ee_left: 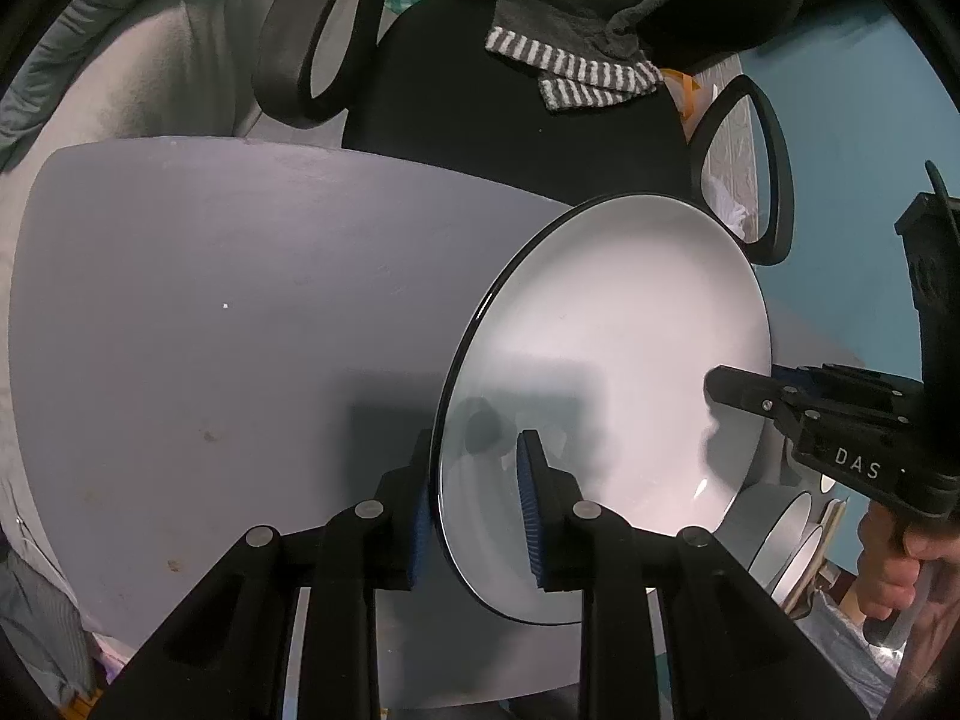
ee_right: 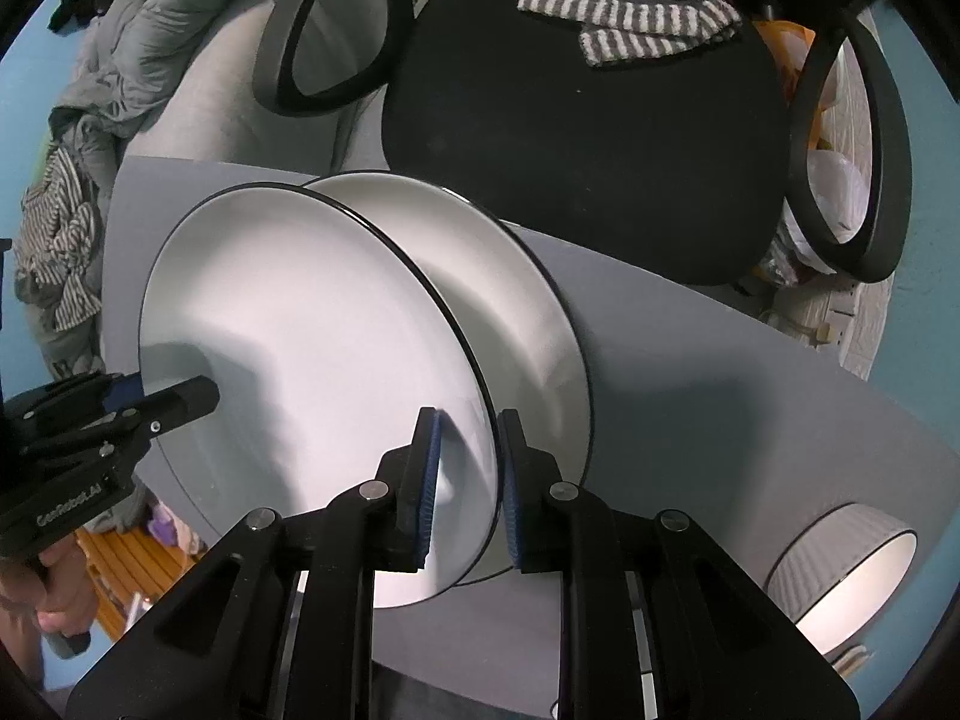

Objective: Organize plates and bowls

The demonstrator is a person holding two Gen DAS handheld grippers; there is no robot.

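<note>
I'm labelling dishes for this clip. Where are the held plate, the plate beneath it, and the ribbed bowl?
held plate (ee_right: 312,324): right wrist view, on its white inner face.
plate beneath (ee_right: 516,300): right wrist view, on its exposed white face.
ribbed bowl (ee_right: 840,546): right wrist view, on its ribbed outer wall.

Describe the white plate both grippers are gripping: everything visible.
The round white plate with a thin black rim looks like glazed ceramic, glossy, bare and intact. It is tilted above the grey table, partly over a second matching plate; contact between them is unclear. The left gripper clamps one edge and the right gripper the opposite edge, each with one blue pad on the face and one behind.
</note>
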